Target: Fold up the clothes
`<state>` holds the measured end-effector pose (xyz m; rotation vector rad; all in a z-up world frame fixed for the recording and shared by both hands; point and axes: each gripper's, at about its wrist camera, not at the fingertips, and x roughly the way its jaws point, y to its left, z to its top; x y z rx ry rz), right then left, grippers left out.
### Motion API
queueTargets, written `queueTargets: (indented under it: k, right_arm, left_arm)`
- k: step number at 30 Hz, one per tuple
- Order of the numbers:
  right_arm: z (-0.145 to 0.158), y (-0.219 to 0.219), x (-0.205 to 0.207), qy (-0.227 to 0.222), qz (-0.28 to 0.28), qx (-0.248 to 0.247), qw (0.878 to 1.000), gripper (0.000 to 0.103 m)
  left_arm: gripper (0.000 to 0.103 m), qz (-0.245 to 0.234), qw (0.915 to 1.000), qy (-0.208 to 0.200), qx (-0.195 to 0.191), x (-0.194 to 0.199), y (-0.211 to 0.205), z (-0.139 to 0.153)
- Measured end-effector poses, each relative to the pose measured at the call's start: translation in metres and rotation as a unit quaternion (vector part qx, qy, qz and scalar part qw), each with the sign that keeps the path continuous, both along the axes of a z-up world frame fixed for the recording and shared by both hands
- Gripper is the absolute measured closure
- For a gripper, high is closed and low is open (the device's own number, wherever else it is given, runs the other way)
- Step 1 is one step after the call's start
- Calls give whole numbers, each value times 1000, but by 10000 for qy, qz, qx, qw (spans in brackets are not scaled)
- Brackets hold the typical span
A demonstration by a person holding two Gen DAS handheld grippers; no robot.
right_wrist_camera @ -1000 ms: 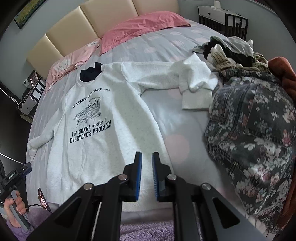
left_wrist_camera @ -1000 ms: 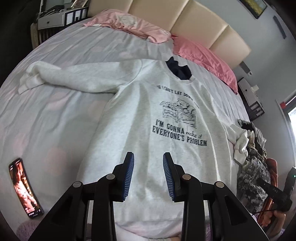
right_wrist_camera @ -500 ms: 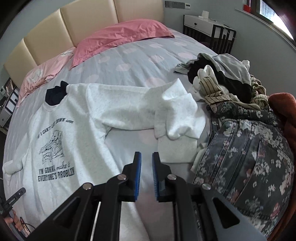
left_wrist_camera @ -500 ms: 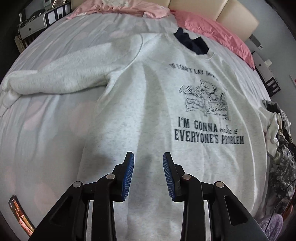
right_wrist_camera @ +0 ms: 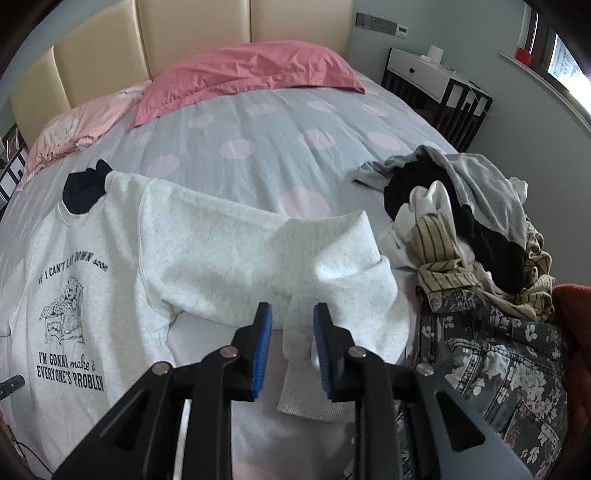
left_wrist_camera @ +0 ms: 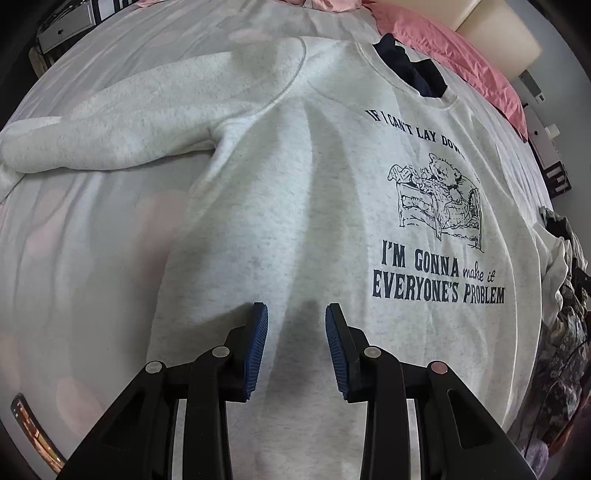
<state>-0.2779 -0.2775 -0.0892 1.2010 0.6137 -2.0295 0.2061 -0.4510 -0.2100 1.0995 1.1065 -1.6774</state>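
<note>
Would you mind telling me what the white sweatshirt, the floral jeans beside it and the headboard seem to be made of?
Sweatshirt: probably cotton-blend fleece knit; matte, faintly speckled, soft thick folds, ribbed cuff.
Floral jeans: likely printed denim; stiff look, stitched seams, a metal button.
Headboard: looks like cream leather or faux leather; smooth padded panels with a slight sheen. Which one, I cannot tell.

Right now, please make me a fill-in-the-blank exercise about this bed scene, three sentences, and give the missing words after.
1. The sweatshirt lies with its print facing ____.
2. The pillow near the headboard is ____ in colour.
3. The right gripper, jaws opening, is aimed at the sweatshirt's ____, which lies folded beside the clothes pile.

Missing words: up; pink; sleeve
</note>
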Motion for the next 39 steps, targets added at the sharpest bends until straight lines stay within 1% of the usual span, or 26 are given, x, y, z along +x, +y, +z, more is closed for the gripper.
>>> queueTargets:
  k: [6,8,10,11,13,14,16,18,20,22,24,26,29,31,34,37,39]
  right_arm:
    - [-57,8,35,39,443,785,9959,79]
    - [-74,12,32,129,349,1016,9941,79]
    - [-89,18,20,12,160,1097,9938,79]
    - [-94,22,14,-108,84,1044,9944,79]
    - [-98,29,8,-234,-12,833,9963,81]
    - [-98,30,8,-242,-23,825,9963,81]
    - [-97,28,10,-210,2,942,9953,91]
    - [-93,26,13,-152,25,1078,9941,96]
    - [-82,24,16,-59,45,1176,9930,97]
    - [-60,26,18,41,14,1112,9938,97]
    - [-29,29,16,217,-58,957,9952,97]
    - [10,34,8,504,-233,771,9955,97]
    - [68,37,-23,1073,-682,611,9900,97]
    - [94,42,-55,1369,-1030,614,9833,97]
    - [116,49,-107,1753,-1596,759,9685,98]
    - [113,61,-149,2007,-2107,1034,9511,98]
    - [102,68,-175,2103,-2347,1220,9412,98]
  left_arm:
    - [69,-83,9998,-173,-40,-7,5,0]
    - [69,-131,9997,-217,-16,-11,8,-3]
    - [69,-167,9996,-244,19,-14,11,-6]
    - [69,-181,9995,-239,39,-15,12,-7]
    - [69,-199,9995,-237,65,-16,13,-9]
    - [69,-200,9995,-243,69,-16,13,-9]
    - [69,-190,9995,-243,87,-16,12,-10]
    - [69,-186,9996,-205,101,-15,12,-9]
    - [69,-206,9996,-152,94,-15,14,-7]
    - [69,-226,9996,-114,80,-14,15,-5]
    - [69,-213,9997,-100,74,-13,15,-4]
    - [69,-182,9998,-99,82,-12,14,-5]
    - [69,-185,9997,-120,84,-12,15,-5]
    - [69,-210,9996,-151,75,-13,16,-6]
    - [69,-227,9995,-196,58,-14,16,-6]
    - [69,-212,9995,-239,28,-13,15,-7]
    - [69,-206,9994,-284,35,-14,14,-9]
